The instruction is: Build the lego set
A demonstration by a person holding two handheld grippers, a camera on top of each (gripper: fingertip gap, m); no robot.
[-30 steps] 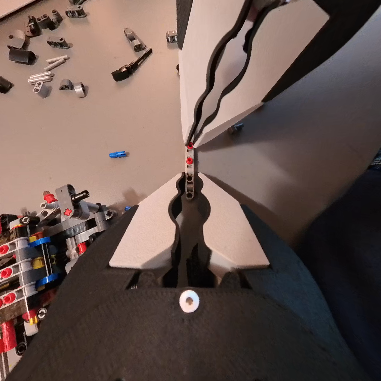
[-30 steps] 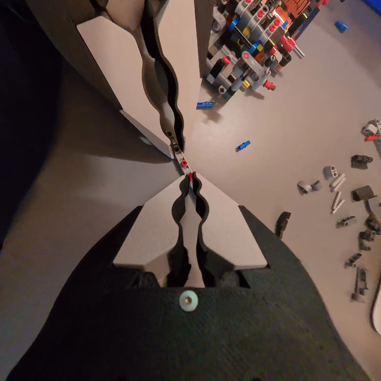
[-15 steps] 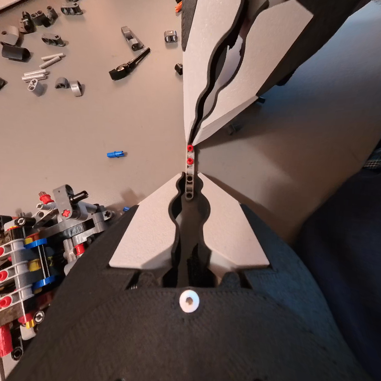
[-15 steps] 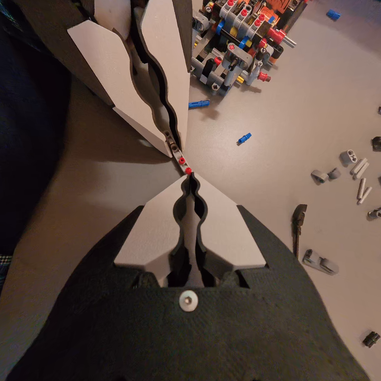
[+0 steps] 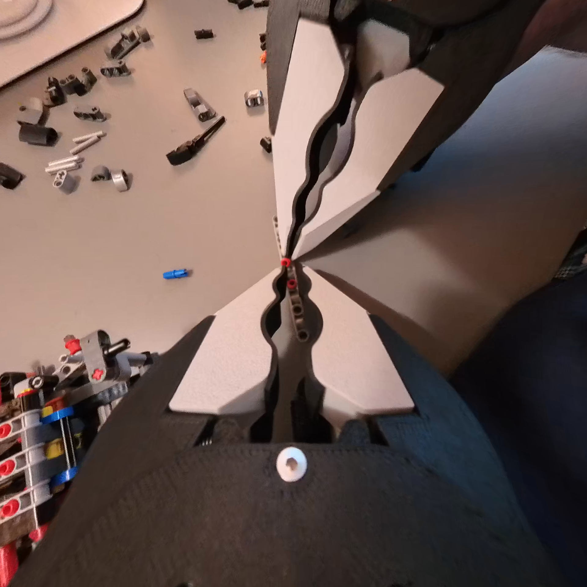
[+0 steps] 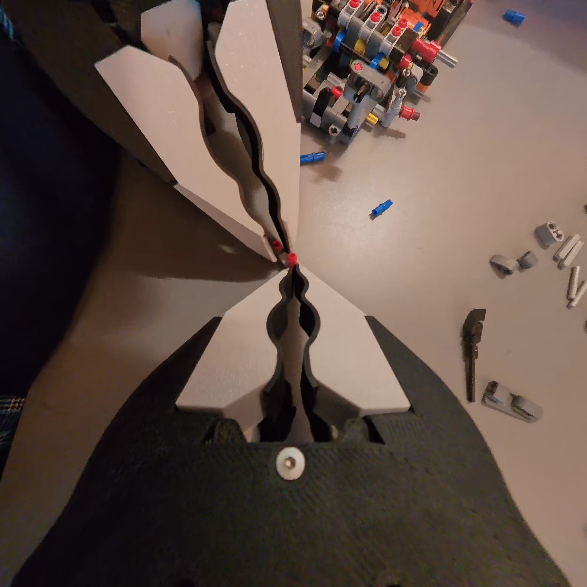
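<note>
Left gripper (image 5: 287, 270), white wedge fingers with wavy black rubber pads on a black printed body, is clenched on a slim grey plastic holed beam (image 5: 297, 309). The beam lies in the slot between the pads, off the table, and carries two red pins: one (image 5: 291, 283) inside the slot, one (image 5: 285, 262) right at the tips. Two empty round holes show on the beam's near end in this view only.

Right gripper (image 6: 293, 270), same build, is pressed together tip to tip against the left one; its pad tips meet at the end red pin (image 6: 292, 258), but whether they actually pinch it cannot be told. From this side the beam is nearly hidden, just a grey sliver and the second red pin (image 6: 276, 244) inside the left gripper's slot.

The left wrist view alone shows a pale grey thin strip (image 5: 277, 233) poking out beside the right gripper's finger.

Smooth matte beige tabletop (image 6: 413, 254). One short blue pin (image 5: 175, 273) appears in the left view; the right view shows three blue pieces: short pin (image 6: 382, 208), longer pin (image 6: 313, 157), one at the far corner (image 6: 513, 16).

Part-built multicolour model of grey beams, red, blue and yellow bushes (image 6: 374, 63) stands behind the left gripper; the left view catches only its edge (image 5: 47, 422).

Loose parts: black lever-shaped piece (image 5: 195, 143), grey wedge block (image 6: 511, 405), pale grey round rods (image 5: 68, 158), small grey connectors (image 6: 549, 233), a cluster of dark bits (image 5: 71, 84). Rounded white board corner (image 5: 63, 28) shows in the left view only.
</note>
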